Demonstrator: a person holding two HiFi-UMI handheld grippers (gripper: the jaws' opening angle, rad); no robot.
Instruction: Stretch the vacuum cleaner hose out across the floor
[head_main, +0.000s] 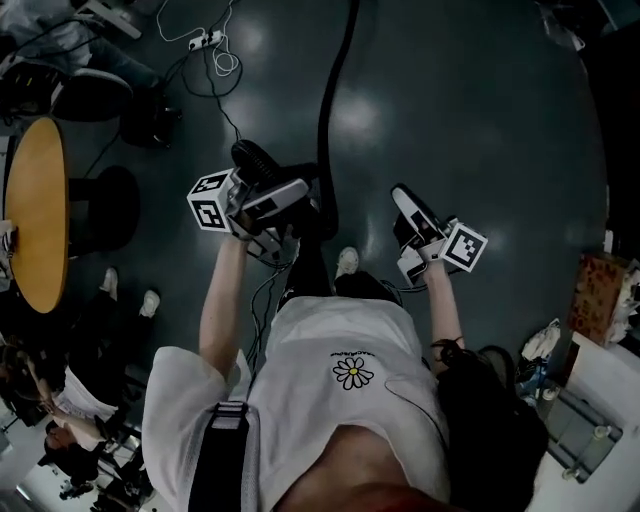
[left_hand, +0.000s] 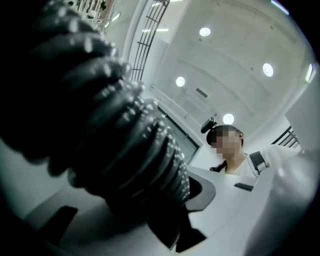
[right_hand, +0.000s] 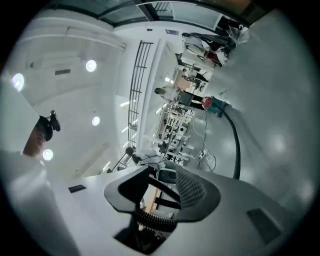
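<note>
Head view steeply down; left gripper view upward, near hose (head_main: 328, 100) (all share it).

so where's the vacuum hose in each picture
Head view: the hose runs from top centre down the middle of the floor.
Left gripper view: the ribbed hose fills the left half, very close.
Right gripper view: the hose is a thin dark curve at right.
Shared landmark: the white cable coil on the floor, in the head and right gripper views only.
</note>
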